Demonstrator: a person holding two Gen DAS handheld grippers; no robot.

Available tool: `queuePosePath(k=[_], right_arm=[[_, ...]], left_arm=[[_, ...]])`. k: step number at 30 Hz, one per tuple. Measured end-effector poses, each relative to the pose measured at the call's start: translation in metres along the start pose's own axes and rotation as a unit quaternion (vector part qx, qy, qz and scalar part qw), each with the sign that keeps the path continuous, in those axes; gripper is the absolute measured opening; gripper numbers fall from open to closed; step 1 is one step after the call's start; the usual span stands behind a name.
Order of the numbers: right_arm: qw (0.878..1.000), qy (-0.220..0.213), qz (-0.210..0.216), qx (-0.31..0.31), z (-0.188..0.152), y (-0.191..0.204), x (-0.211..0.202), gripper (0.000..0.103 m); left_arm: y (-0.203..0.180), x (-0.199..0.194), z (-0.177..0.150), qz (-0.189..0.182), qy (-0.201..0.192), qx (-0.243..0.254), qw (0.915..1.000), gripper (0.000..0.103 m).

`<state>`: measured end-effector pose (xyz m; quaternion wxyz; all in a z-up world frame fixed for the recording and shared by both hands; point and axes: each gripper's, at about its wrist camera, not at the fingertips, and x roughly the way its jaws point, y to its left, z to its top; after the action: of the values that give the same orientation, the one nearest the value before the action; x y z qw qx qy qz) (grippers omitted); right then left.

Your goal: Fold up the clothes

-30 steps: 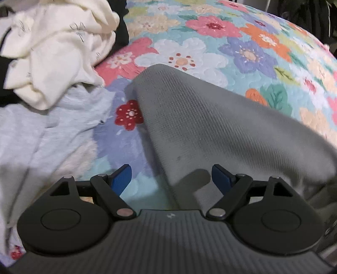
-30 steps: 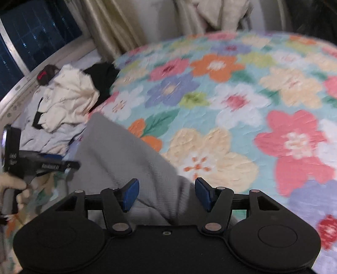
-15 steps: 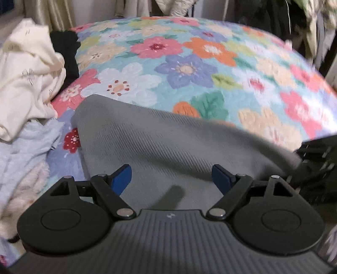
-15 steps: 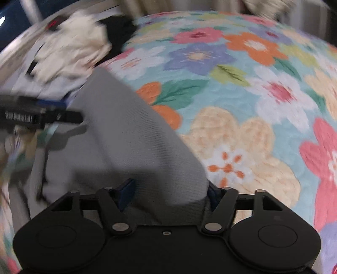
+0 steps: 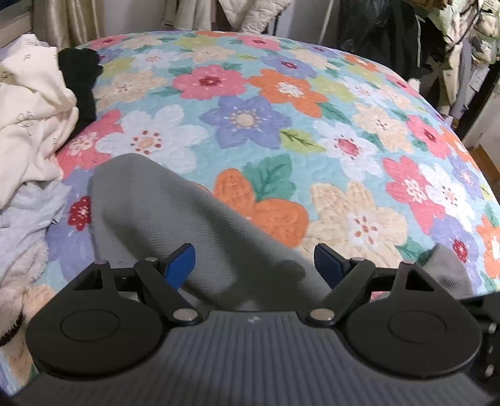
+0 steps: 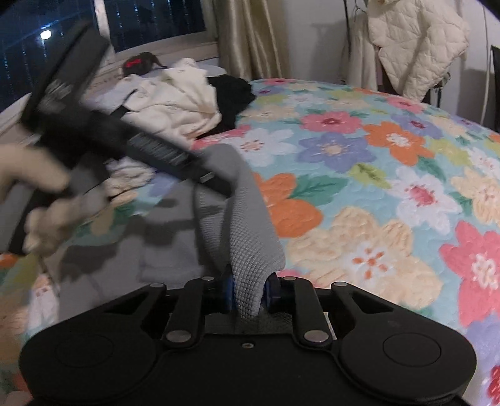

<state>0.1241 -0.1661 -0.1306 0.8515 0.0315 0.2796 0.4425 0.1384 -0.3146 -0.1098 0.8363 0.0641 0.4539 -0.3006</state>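
Observation:
A grey knit garment (image 5: 175, 212) lies on the floral quilt (image 5: 343, 140), running from the middle left down toward me. My left gripper (image 5: 254, 259) hovers above its near part, jaws wide open, blue pads clear of the cloth. In the right wrist view the same grey garment (image 6: 247, 225) rises in a folded ridge into my right gripper (image 6: 248, 290), whose jaws are closing with the cloth's edge pinched between the blue pads. A blurred hand (image 6: 47, 200) holds the left tool over the garment's far end.
A heap of cream clothing (image 5: 28, 125) and a black garment (image 5: 81, 78) lie at the bed's left side, with pale fleecy cloth (image 5: 28, 212) below them. Coats (image 6: 415, 47) hang behind the bed, and a dark window (image 6: 150, 22) with curtains stands at the back left.
My right jaws have closed in on the grey garment's near edge and lifted it into a ridge. The left gripper has risen and tilted up, still open.

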Motion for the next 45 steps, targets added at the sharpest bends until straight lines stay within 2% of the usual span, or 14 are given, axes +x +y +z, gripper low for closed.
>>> queuePosePath(k=[5, 11, 18, 22, 25, 28, 30, 33, 34, 35, 36, 38, 40, 45], right_arm=[[0.999, 0.011, 0.029, 0.017, -0.019, 0.011, 0.004, 0.020], [0.999, 0.022, 0.029, 0.040, -0.028, 0.009, 0.006, 0.015], [0.996, 0.023, 0.050, 0.076, -0.052, 0.016, -0.013, 0.011], [0.994, 0.043, 0.061, 0.085, -0.066, 0.023, -0.018, 0.007], [0.989, 0.067, 0.089, 0.098, -0.076, 0.026, -0.015, 0.001], [0.989, 0.090, 0.066, 0.092, -0.085, 0.031, -0.009, 0.002], [0.991, 0.088, 0.058, 0.086, -0.084, 0.034, -0.012, 0.002], [0.990, 0.050, 0.075, 0.110, -0.066, 0.025, -0.027, 0.016], [0.989, 0.036, 0.079, 0.116, -0.057, 0.021, -0.032, 0.025], [0.989, 0.023, 0.078, 0.120, -0.049, 0.016, -0.036, 0.052], [0.991, 0.012, 0.064, 0.120, -0.041, 0.012, -0.035, 0.072], [0.993, -0.001, 0.026, 0.116, -0.027, 0.005, -0.029, 0.073], [0.993, 0.006, 0.017, 0.114, -0.019, -0.001, -0.015, 0.073], [0.985, 0.025, 0.045, 0.167, -0.008, -0.018, 0.030, 0.073]], left_arm=[[-0.007, 0.016, -0.021, 0.002, 0.042, 0.025, 0.9988, 0.083], [0.001, 0.015, -0.036, 0.007, 0.048, 0.024, 0.9985, 0.083], [0.013, 0.002, -0.035, 0.044, 0.024, 0.022, 0.9985, 0.083], [0.026, 0.001, -0.037, 0.037, 0.023, -0.005, 0.9990, 0.083], [0.033, 0.009, -0.036, 0.021, 0.029, -0.027, 0.9990, 0.087], [0.033, 0.023, -0.034, 0.015, 0.041, -0.034, 0.9985, 0.088], [0.034, 0.032, -0.033, 0.003, 0.046, -0.040, 0.9981, 0.088], [0.032, 0.035, -0.036, -0.007, 0.038, -0.011, 0.9992, 0.037], [0.030, 0.032, -0.037, -0.006, 0.033, 0.006, 0.9994, 0.026], [0.028, 0.026, -0.040, -0.007, 0.024, 0.014, 0.9996, 0.022], [0.027, 0.019, -0.043, -0.004, 0.016, 0.021, 0.9997, 0.018], [0.025, 0.007, -0.053, 0.012, -0.003, 0.040, 0.9991, 0.016], [0.022, -0.002, -0.068, 0.038, -0.013, 0.061, 0.9974, 0.015], [0.028, -0.029, -0.105, 0.051, -0.011, 0.043, 0.9977, 0.015]])
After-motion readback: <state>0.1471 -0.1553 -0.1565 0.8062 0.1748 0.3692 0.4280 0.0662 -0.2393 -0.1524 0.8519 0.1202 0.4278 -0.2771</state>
